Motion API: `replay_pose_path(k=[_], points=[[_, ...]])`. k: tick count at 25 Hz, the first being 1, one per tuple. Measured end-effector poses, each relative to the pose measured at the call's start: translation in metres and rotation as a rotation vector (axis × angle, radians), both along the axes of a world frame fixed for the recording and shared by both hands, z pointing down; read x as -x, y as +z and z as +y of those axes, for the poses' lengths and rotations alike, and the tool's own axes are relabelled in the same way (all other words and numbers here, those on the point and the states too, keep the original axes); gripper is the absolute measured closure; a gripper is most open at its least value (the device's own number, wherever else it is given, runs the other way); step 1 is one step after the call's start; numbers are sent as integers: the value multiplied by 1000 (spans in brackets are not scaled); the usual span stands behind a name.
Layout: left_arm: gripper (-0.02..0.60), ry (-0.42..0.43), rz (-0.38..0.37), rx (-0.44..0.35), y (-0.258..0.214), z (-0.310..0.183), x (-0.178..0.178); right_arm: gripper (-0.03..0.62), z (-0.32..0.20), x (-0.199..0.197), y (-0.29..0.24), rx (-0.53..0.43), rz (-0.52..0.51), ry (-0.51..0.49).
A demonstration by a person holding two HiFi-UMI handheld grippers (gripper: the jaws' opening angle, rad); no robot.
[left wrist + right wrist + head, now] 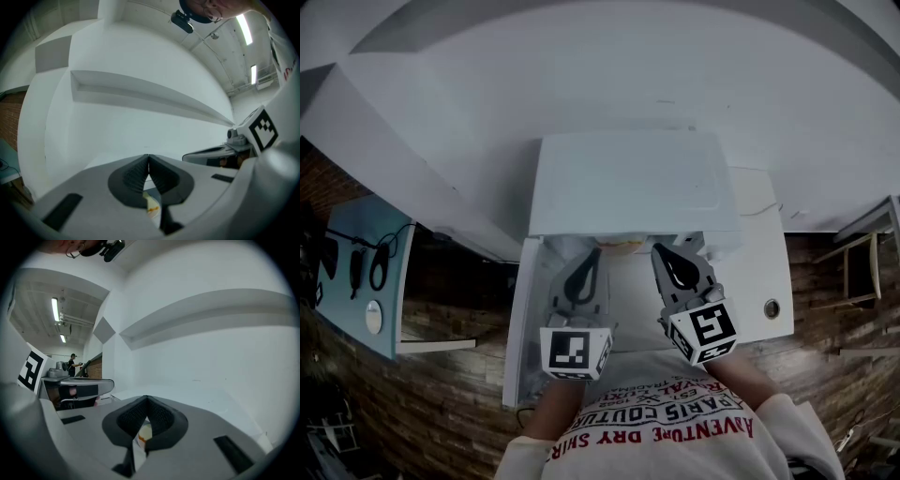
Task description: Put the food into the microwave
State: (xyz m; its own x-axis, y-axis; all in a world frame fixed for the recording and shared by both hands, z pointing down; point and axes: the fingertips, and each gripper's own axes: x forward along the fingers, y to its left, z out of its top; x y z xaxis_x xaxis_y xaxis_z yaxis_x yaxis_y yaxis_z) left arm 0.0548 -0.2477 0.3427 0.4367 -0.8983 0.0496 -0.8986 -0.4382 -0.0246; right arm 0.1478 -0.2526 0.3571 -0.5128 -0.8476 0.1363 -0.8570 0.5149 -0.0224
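Gripping food dish (151,204) before microwave (628,183), left claw (148,157), right claw (147,399) clamped on it

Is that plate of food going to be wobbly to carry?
Probably stiff, not floppy: the plate is pinched only at its rim by the left gripper and the right gripper. It might tip if one side dips, since each hold is just a thin edge. Its pale rim looks smooth, so maybe slippery.

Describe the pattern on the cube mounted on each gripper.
Black square markers on white faces, on the left cube and right cube; clearest in the head view.
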Motion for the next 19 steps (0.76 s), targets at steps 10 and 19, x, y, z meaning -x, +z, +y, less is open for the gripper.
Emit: replay_pose_path(k=[10, 19], points=[[575, 4, 2, 12, 4, 0, 0, 583, -1, 0, 0, -9, -15, 21], [575, -5, -4, 17, 6, 1, 3, 583, 1, 4, -1, -19, -18, 13]])
